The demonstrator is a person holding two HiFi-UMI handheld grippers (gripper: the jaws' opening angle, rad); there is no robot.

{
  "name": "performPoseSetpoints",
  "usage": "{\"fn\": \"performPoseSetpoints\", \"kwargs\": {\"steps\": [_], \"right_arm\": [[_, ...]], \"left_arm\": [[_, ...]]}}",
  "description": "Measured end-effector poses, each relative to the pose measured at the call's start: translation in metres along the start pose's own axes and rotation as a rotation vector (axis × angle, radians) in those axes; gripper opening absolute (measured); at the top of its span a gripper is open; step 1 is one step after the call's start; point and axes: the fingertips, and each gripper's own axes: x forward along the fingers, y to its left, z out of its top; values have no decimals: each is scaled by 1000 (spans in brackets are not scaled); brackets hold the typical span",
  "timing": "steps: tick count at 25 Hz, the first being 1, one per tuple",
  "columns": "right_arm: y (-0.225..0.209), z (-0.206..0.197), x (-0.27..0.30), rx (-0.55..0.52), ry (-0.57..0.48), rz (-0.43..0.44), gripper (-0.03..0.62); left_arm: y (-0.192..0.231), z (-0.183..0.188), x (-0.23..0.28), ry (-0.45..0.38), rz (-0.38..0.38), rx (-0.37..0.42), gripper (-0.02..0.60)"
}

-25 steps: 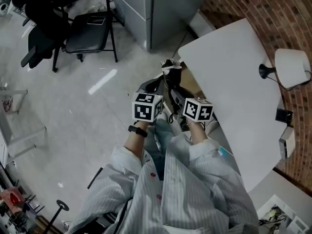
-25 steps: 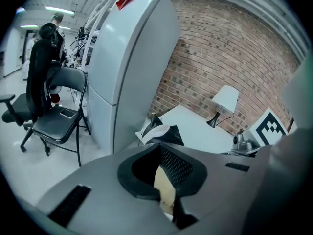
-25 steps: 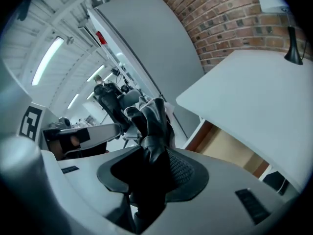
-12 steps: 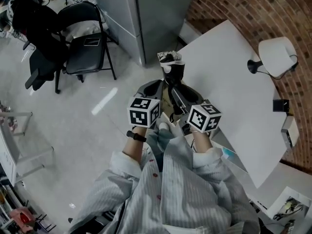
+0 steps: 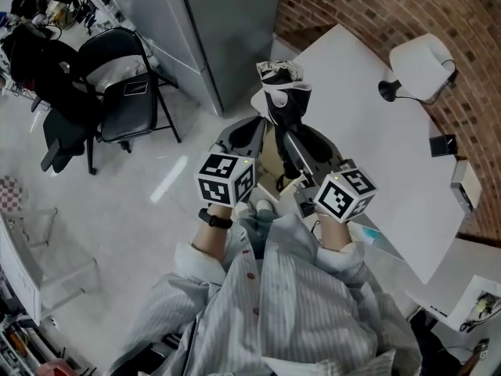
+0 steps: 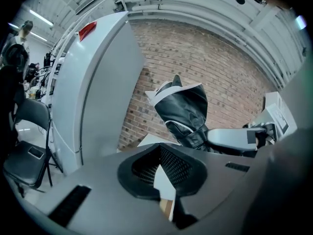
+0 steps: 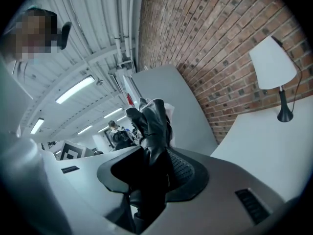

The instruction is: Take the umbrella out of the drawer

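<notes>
1. Umbrella (image 5: 283, 104), folded, black with pale trim, stands upright in the upper middle of the head view, at the near left edge of the white table (image 5: 376, 155).
2. Right hand-held gripper (image 7: 149, 180) is clamped on the umbrella's lower part; the dark fabric fills the gap between its jaws.
3. Left hand-held gripper (image 6: 164, 180) sits just left of it, jaws apart with nothing between them.
4. Farther out, a white lamp (image 5: 421, 67) stands on the table at upper right before the brick wall (image 5: 368, 2). A grey cabinet (image 5: 219, 22) is at top centre and a black folding chair (image 5: 129, 92) at upper left.
</notes>
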Motion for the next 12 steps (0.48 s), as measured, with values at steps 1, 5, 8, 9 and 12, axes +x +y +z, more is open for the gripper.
{"fn": "performPoseSetpoints", "kwargs": {"steps": [1, 5, 8, 9, 12], "right_arm": [[1, 7, -6, -1, -18, -3, 175], [5, 29, -26, -24, -78, -9, 175], [9, 41, -40, -41, -108, -15, 175], [9, 43, -44, -45, -117, -19, 175], [8, 50, -58, -50, -136, -31, 175]], "left_arm": [[-6, 6, 0, -11, -14, 10, 9], [-30, 26, 0, -50, -74, 37, 9], [-46, 35, 0, -71, -114, 55, 9], [-51, 37, 0, -76, -126, 60, 9], [-65, 41, 2, -86, -156, 72, 9]]}}
